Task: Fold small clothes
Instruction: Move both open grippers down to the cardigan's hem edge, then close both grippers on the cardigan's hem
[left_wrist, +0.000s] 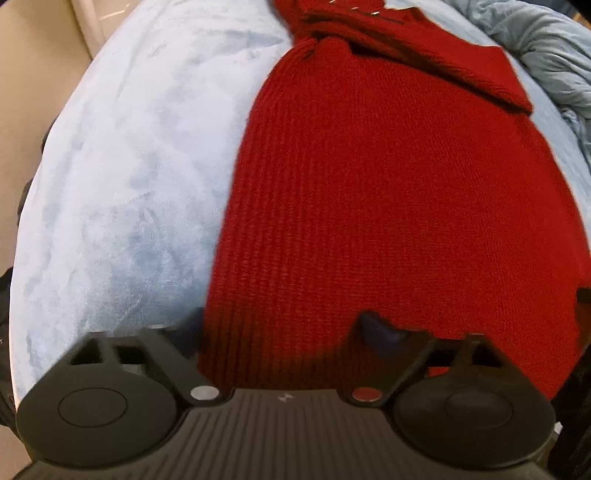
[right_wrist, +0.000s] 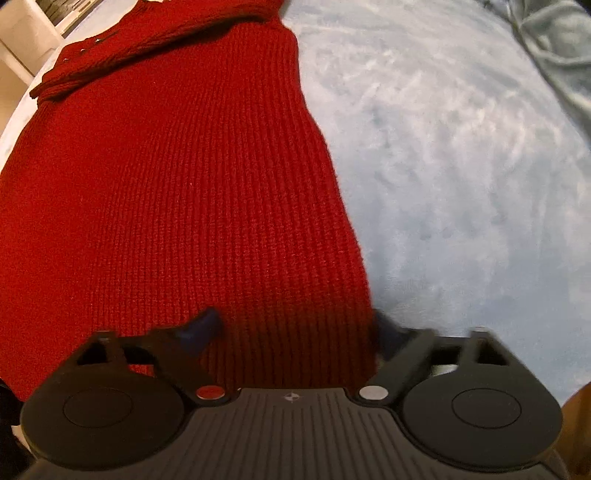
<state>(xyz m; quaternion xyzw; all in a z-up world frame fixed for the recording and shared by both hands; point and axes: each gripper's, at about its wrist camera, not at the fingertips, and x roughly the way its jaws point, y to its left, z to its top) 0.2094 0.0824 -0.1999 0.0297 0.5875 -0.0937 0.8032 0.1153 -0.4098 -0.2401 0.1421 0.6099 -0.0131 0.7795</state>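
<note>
A red ribbed knit garment (left_wrist: 388, 192) lies flat on a pale blue fleece blanket (left_wrist: 122, 177), its sleeves folded across its far end. My left gripper (left_wrist: 284, 328) is open, its dark blue fingertips (left_wrist: 373, 325) spread around the garment's near left hem corner. In the right wrist view the same red garment (right_wrist: 177, 192) fills the left side on the blanket (right_wrist: 461, 166). My right gripper (right_wrist: 299, 328) is open, its fingertips (right_wrist: 207, 325) spread around the garment's near right hem corner. The fabric hides part of each fingertip.
A crumpled blue-grey cloth (left_wrist: 554, 62) lies at the far right of the blanket, also in the right wrist view (right_wrist: 554, 48). A beige wall and floor (left_wrist: 33, 74) border the blanket's left edge. White furniture (right_wrist: 26, 40) stands at far left.
</note>
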